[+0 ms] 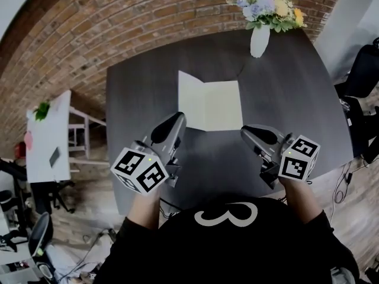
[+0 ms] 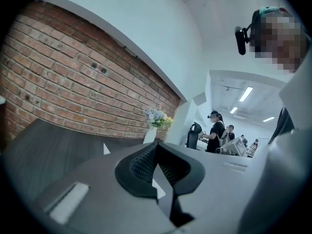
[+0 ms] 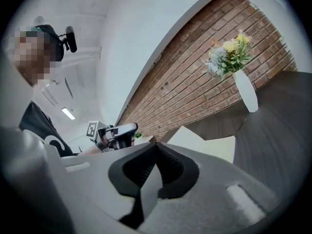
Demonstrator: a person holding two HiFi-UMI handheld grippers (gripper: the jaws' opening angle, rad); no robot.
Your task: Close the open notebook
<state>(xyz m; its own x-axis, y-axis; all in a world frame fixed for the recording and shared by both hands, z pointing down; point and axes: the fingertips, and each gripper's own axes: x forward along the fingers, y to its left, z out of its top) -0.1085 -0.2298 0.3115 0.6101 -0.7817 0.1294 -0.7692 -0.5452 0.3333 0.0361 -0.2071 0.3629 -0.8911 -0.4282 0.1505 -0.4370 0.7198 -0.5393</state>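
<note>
While the notebook point(image 1: 210, 104) lies open on the dark table point(image 1: 296, 87), vase point(image 1: 259, 40) beyond its far right corner, left gripper point(image 1: 178, 119) and right gripper point(image 1: 246, 132) hover by its near corners, both with jaws closed together, holding nothing

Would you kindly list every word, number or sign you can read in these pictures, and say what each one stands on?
"3": a large white figure on the person's black shirt.
No letters on the left gripper or the right gripper, only square black-and-white marker patterns.
No readable writing on the open pages of the notebook.
Nothing else is legible.
</note>
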